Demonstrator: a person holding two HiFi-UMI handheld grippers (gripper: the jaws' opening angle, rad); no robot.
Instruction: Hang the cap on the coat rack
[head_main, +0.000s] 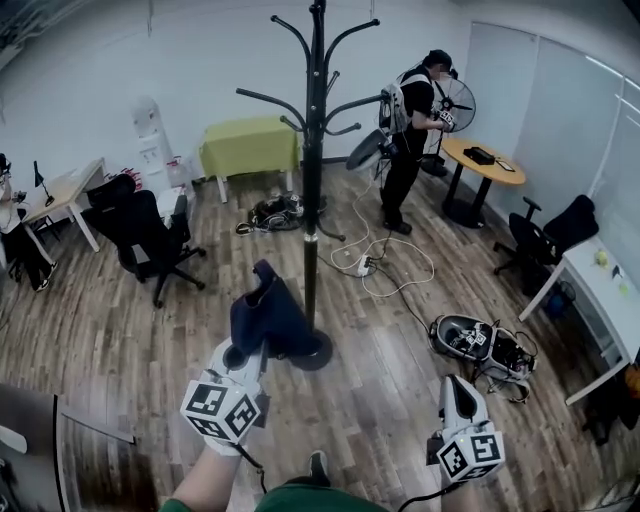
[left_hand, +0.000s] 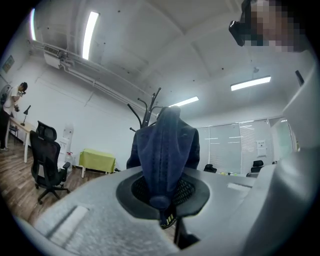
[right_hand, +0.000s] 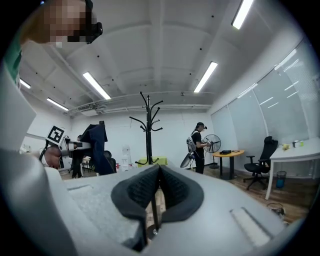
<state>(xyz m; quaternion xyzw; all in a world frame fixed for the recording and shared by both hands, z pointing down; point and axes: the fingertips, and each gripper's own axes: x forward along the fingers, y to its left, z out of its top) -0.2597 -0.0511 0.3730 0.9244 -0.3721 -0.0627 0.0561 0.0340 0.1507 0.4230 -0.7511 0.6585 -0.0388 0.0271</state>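
The left tool (left_hand: 162, 199) was clamped on the dark blue cap (left_hand: 166, 150), holding it upright near the black coat rack (head_main: 314, 150) but clear of its hooks. The right tool (right_hand: 157, 192) was off to the side, its jaws pressed together with nothing between them.
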